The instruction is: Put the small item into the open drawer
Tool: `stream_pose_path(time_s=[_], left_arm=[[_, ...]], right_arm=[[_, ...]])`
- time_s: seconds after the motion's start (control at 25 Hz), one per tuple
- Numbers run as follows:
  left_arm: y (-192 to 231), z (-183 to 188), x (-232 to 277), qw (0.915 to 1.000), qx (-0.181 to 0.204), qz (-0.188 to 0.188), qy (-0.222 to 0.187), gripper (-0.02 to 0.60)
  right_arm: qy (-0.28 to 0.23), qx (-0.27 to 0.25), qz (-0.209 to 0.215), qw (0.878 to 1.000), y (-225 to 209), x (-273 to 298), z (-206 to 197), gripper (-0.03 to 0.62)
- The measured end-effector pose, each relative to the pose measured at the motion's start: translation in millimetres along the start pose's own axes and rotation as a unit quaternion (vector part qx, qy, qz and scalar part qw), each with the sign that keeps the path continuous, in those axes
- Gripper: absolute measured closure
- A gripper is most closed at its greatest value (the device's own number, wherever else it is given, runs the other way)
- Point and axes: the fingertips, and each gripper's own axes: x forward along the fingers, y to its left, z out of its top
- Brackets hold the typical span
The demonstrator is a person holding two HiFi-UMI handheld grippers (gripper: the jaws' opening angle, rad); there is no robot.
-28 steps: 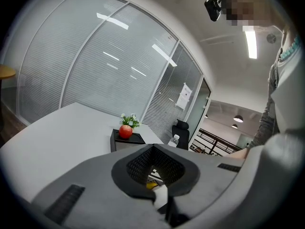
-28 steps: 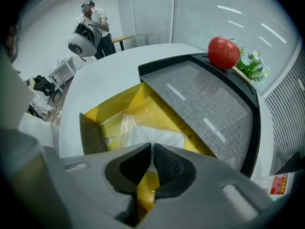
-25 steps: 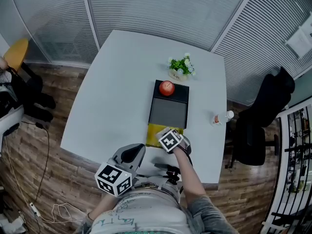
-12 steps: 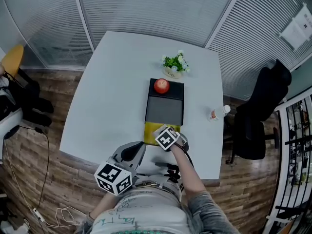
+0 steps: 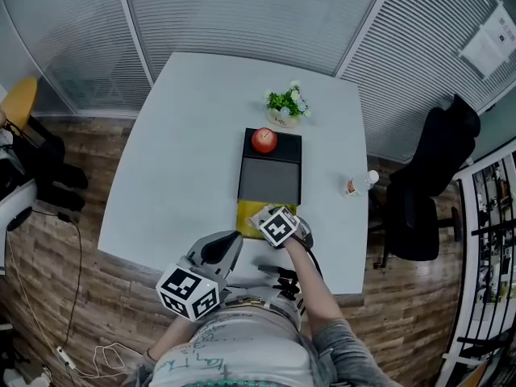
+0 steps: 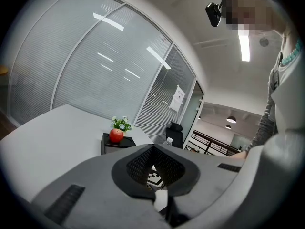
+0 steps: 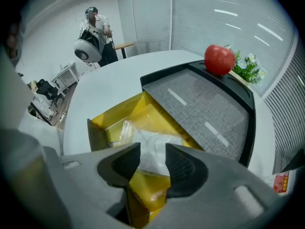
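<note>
The small item is a clear plastic packet (image 7: 147,144) with something white and soft-looking inside; its film is crinkled and catches the light. It lies flat in the open drawer (image 7: 112,116), which is bright yellow inside and pulled out from the near end of a flat black box (image 7: 205,113) with a grey top. What the white thing in the packet is cannot be made out.

The right gripper (image 7: 152,150) points steeply down over the drawer. Its jaws have just been opening and now stand wide apart. The packet shows in the gap between them, lower down, with neither pad pressing on it.

The left gripper (image 6: 153,149) is held low near the person's body, off the near edge of the white table (image 5: 185,151) and well apart from the drawer. Its jaw tips meet, with nothing between them.

A red apple (image 7: 219,59) sits on the far end of the black box. Just behind it stands a small potted plant (image 7: 248,66) with white flowers. A small bottle (image 5: 359,184) lies near the right edge of the table
</note>
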Motion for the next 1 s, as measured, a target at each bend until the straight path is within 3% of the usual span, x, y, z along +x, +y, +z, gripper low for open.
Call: stream_pose_path(time_s=[0.4,1.0], left_arm=[[-0.8,1.7,-0.1,1.0000,0.004,0.003,-0.002,0.584],[1.4,4.4,-4.5,1.0000,0.001,0.005,-0.007,0.584]], right_arm=[[-0.017,-0.003,0.001,1.000,3.6,-15.6,4.8,0.395],[-0.057,0.003,-0.003,0.998,4.7,-60.1,7.3,0.395]])
